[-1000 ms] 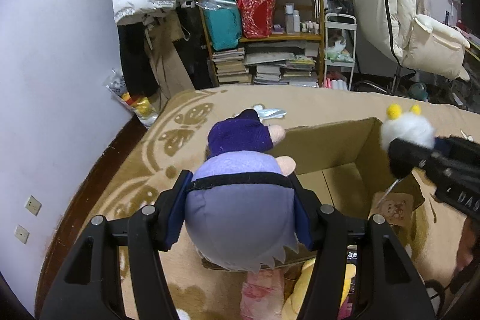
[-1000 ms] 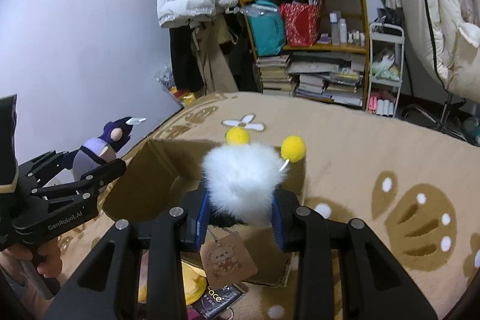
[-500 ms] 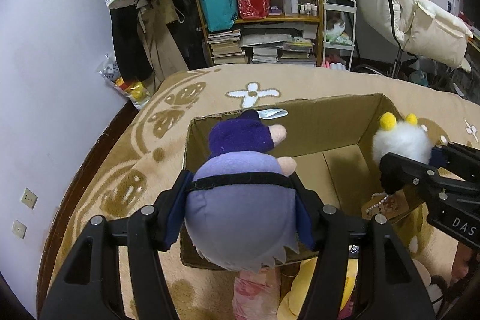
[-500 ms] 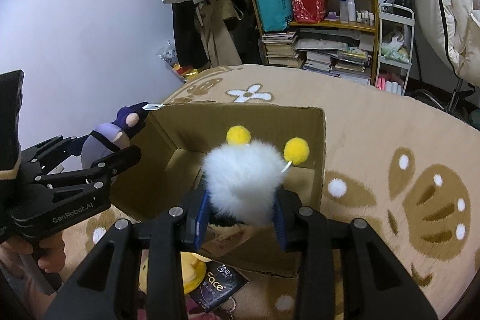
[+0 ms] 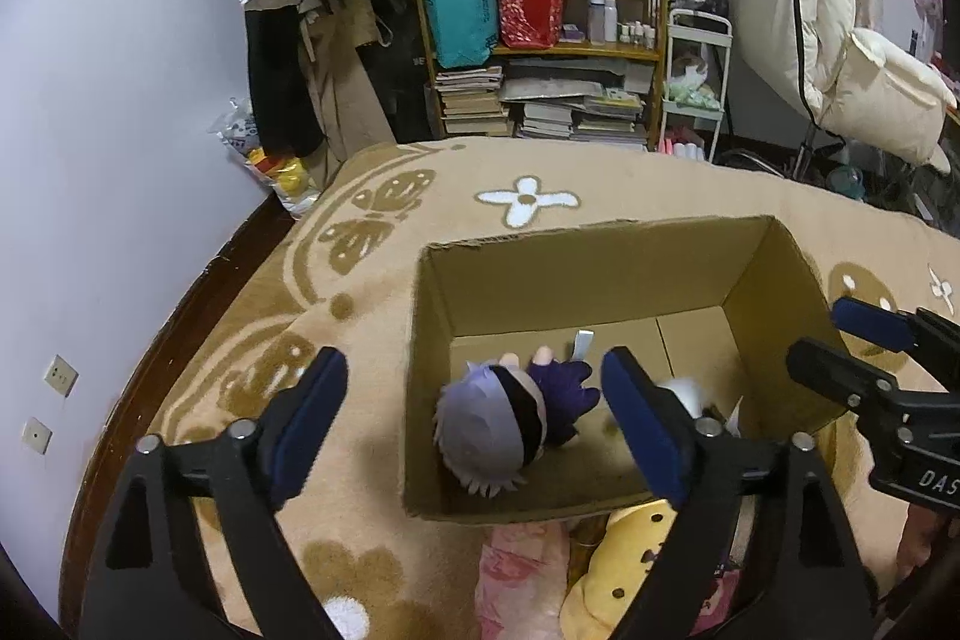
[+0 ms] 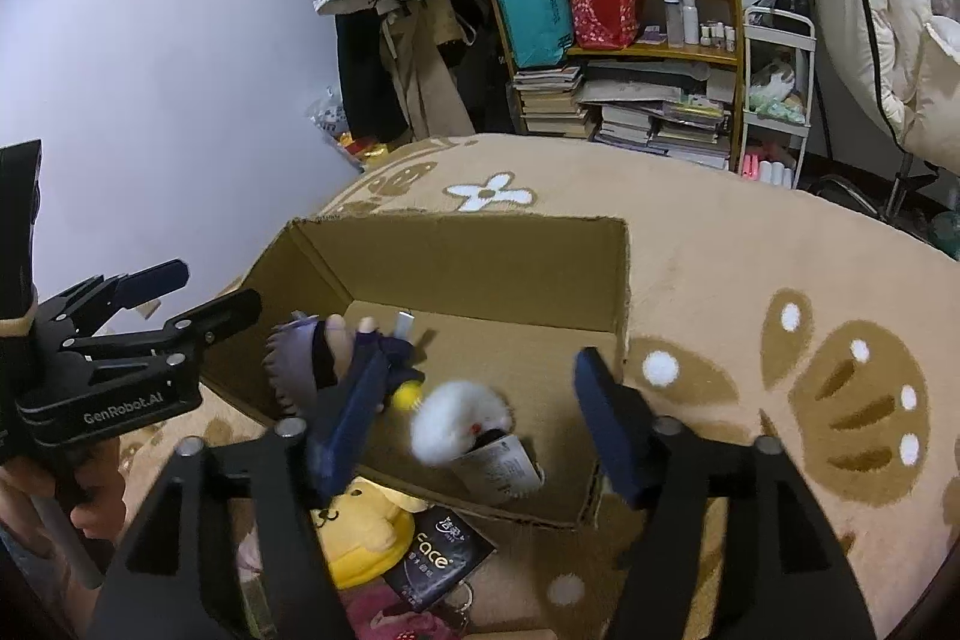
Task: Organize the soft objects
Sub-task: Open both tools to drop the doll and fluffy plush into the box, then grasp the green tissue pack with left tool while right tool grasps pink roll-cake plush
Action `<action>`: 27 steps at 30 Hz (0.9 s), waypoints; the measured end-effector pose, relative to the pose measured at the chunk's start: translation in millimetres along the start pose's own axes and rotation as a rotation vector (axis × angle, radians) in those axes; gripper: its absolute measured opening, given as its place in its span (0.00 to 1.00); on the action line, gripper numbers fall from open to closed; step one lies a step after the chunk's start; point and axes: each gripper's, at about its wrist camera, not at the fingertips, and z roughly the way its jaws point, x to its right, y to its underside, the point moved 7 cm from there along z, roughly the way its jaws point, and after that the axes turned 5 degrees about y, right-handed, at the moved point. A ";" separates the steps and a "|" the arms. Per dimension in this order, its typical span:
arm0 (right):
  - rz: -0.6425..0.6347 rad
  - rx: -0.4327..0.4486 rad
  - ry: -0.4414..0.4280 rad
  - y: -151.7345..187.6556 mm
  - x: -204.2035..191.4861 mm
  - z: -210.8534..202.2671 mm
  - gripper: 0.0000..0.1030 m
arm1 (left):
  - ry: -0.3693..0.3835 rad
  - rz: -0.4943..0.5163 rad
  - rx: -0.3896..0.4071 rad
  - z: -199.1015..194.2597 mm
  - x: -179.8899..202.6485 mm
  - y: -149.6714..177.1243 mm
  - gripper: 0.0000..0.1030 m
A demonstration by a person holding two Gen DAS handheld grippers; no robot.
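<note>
Backdrop: cluttered wooden shelf (image 5: 540, 40) behind a tan patterned blanket (image 5: 360, 316).
Box: cardboard box (image 5: 600, 250) on the blanket.
Purple doll (image 5: 510, 418): lying inside the box.
White pompom toy (image 6: 456, 418): inside, beside it.
Left gripper (image 5: 474, 418): released, jaws spread.
Right gripper (image 6: 474, 418): released.
Near edge: yellow plush (image 6: 360, 532) outside the box.

The white fluffy toy (image 5: 684, 391) is hiding mostly behind the left gripper's (image 5: 474, 421) right finger, and blurring in the right wrist view. Below both tongs, the yellow plush (image 6: 360, 532) is getting cut off behind fingers.
</note>
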 end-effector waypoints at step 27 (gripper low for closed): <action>0.072 -0.004 0.014 34.1 1.9 -66.4 0.95 | -0.079 -0.080 -0.038 -72.2 -15.9 46.1 0.97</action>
